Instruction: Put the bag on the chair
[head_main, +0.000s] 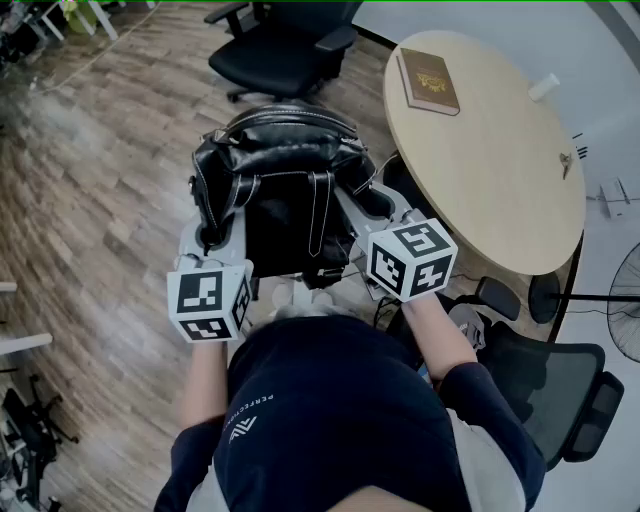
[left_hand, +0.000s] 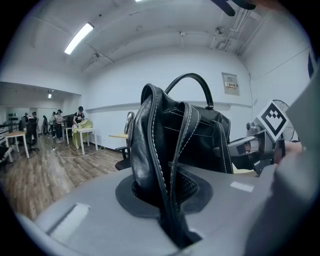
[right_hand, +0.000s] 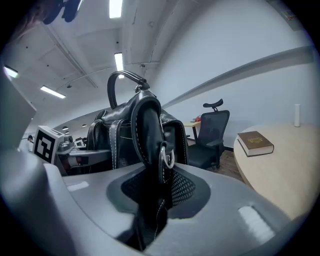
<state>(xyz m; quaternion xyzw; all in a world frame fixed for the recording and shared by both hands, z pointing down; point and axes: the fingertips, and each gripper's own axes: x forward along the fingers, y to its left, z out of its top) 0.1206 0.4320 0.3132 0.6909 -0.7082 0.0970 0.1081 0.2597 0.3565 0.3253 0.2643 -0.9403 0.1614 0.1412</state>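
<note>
The black bag (head_main: 275, 180) is held up above the wooden floor (head_main: 90, 200): the left gripper (head_main: 212, 238) has its fingers pinching the bag's left side, the right gripper (head_main: 362, 205) pinching its right side, with the chair (head_main: 285, 45) beyond, apart from it

Left hand-held gripper (head_main: 213, 232), right hand-held gripper (head_main: 362, 200) held forward, tipped slightly down, each clamped on bag (head_main: 280, 155)

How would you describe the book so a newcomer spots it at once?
Find the round pale table right of the black bag. At its far edge lies the book, closed and flat. It alone there is brown, with gold print.
</note>
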